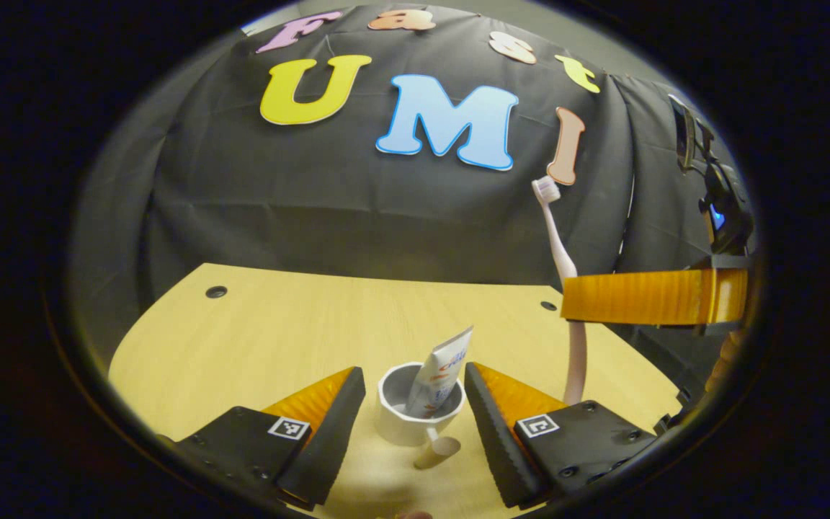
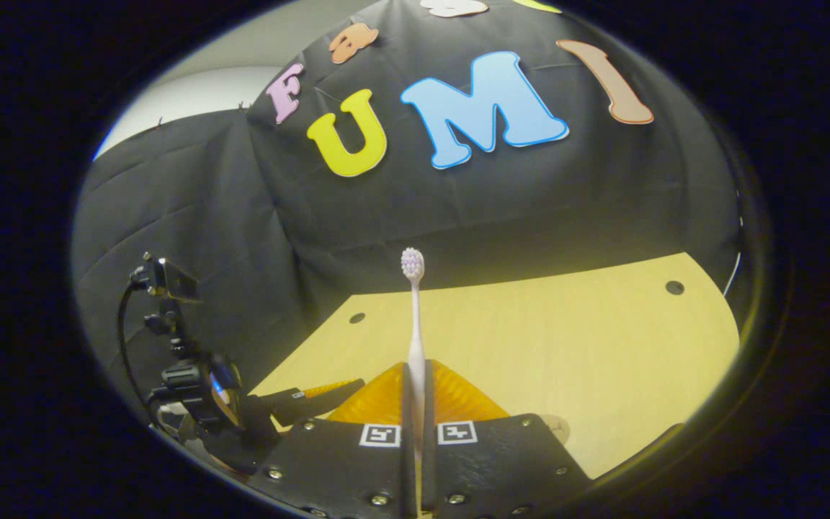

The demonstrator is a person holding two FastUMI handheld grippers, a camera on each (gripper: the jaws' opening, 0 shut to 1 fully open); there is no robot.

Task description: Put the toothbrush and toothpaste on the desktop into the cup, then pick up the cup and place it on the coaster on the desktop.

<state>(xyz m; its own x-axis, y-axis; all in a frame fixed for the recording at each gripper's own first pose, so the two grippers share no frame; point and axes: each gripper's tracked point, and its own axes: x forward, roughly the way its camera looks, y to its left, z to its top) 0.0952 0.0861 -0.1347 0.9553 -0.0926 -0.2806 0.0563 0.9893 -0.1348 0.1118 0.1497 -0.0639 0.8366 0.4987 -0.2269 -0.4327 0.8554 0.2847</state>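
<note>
Left gripper point(image 1: 415, 414) fingers spread wide, released, flanking the white cup point(image 1: 415, 422) on the wooden worktop point(image 1: 278, 339); the cup's base is partly hidden behind its handle. Toothpaste point(image 1: 440, 375) tube stands tilted inside the cup, lower end hidden by the rim. Right gripper point(image 2: 415, 425) clenched on the pale pink toothbrush point(image 2: 415, 324), held upright, bristles up, above the worktop right of the cup; handle end hidden between its fingers. Coaster point(image 2: 555, 427) barely visible, mostly cut off
</note>
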